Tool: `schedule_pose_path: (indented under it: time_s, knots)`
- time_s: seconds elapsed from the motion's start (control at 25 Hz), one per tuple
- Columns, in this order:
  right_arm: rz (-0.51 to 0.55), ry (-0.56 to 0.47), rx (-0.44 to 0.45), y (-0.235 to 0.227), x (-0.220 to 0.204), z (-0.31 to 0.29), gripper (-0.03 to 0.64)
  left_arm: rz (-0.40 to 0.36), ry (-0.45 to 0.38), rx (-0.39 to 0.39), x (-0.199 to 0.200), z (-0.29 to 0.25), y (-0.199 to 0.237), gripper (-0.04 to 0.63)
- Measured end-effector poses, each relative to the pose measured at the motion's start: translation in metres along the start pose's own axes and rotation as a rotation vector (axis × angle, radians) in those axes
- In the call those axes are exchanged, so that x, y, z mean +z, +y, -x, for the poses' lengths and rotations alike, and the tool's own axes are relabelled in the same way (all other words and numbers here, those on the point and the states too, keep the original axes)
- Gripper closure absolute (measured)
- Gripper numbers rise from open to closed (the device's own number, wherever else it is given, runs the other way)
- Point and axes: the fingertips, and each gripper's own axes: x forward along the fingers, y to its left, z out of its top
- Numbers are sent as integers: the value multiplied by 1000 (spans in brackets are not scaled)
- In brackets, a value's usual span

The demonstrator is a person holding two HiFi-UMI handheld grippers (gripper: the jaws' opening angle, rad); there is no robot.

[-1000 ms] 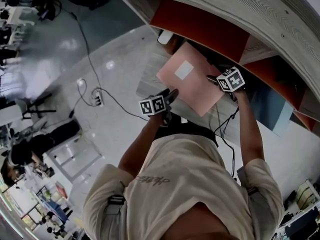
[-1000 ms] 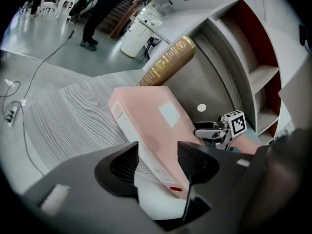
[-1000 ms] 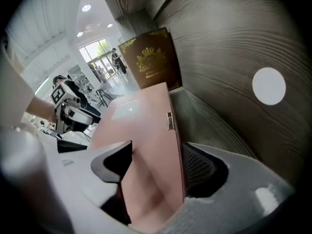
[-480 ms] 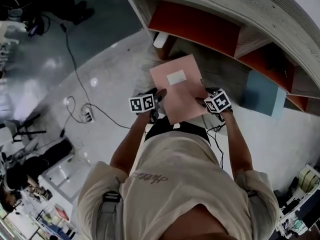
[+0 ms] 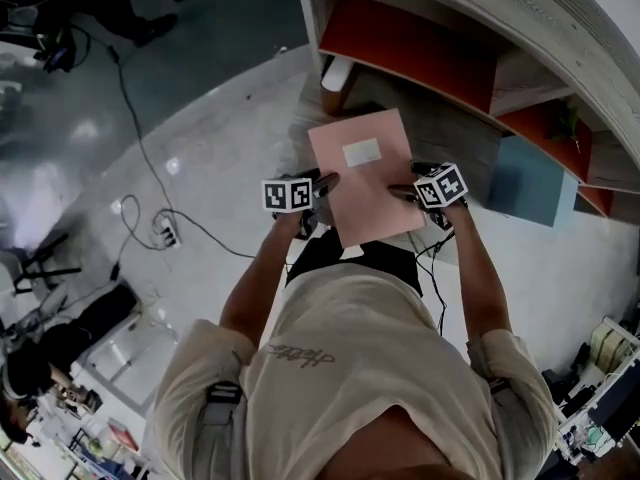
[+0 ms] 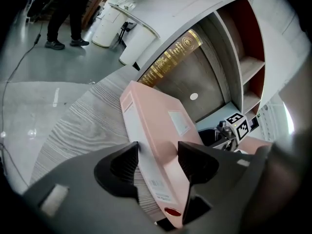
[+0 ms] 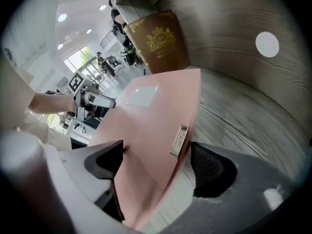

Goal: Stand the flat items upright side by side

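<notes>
Brown book (image 7: 156,43) beyond pink folder (image 5: 365,178)

Directly in front of you, a binder (image 5: 368,173) lies on the tabletop (image 5: 470,153). Behind it stands the shelf unit (image 5: 420,48), and a book (image 6: 170,57) stands upright just beyond the binder's far edge. A panel (image 5: 520,183) sits right of the tabletop. A power strip (image 5: 166,234) lies on the floor (image 5: 220,88), well to the left.

Pale pink binder (image 5: 365,173) on a grey wood-grain shelf (image 5: 462,138).
The binder has a whitish label (image 5: 362,152); the shelf's compartments (image 5: 400,43) are orange-red inside, a brown book (image 7: 158,40) bears gold print, and a panel (image 5: 520,183) is dusty blue.
</notes>
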Motion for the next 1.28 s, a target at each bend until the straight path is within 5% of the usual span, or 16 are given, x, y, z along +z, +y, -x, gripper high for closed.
schedule_pose_path:
  time_s: [0.2,0.6,0.92,1.28]
  knots:
    - [25,19,62,-6,9,-8,163,21,8,-15,3,-2,2,319]
    - [48,-128,-44,14,9,13,189,-41,-3,-36,11,13,-11,344]
    - [197,-323,-226,23,25,69,201,-208,-142,-137,64,53,-74,388]
    - [225,-433,-421,24,25,115,268,-381,-174,-202,84,70,-126,385]
